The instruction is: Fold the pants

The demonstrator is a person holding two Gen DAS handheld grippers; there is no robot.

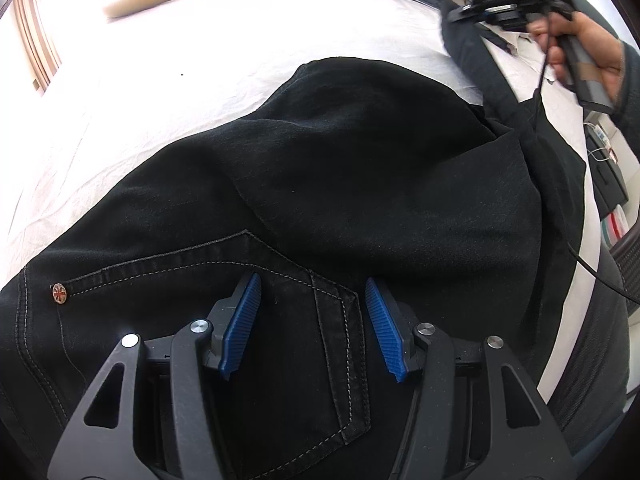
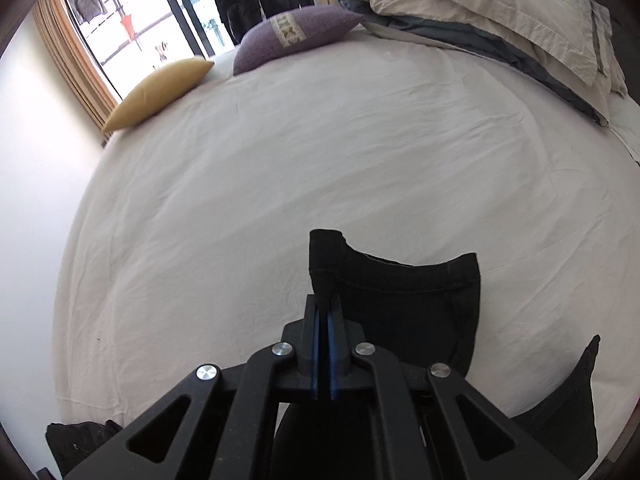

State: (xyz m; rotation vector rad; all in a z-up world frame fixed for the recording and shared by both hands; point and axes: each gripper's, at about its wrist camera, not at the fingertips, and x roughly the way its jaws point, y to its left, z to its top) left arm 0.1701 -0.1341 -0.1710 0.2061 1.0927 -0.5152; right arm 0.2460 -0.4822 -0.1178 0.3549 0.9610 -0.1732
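Black jeans [image 1: 320, 184] lie on the white bed sheet [image 1: 140, 92], back pocket and copper rivet [image 1: 59, 293] near me. My left gripper [image 1: 312, 292] is open, its blue pads [image 1: 244, 320] just above the back pocket, holding nothing. My right gripper [image 2: 324, 312] is shut on the hem end of a pant leg [image 2: 400, 304] and holds it lifted above the bed. In the left wrist view the right gripper [image 1: 500, 4] shows at the top right in a hand, with the leg [image 1: 480, 68] hanging from it.
A yellow cushion [image 2: 160, 92] and a purple cushion [image 2: 292, 36] lie at the far side of the bed by the window. A folded beige and grey duvet [image 2: 500, 20] is at the back right. A bedside unit [image 1: 604, 168] stands off the right edge.
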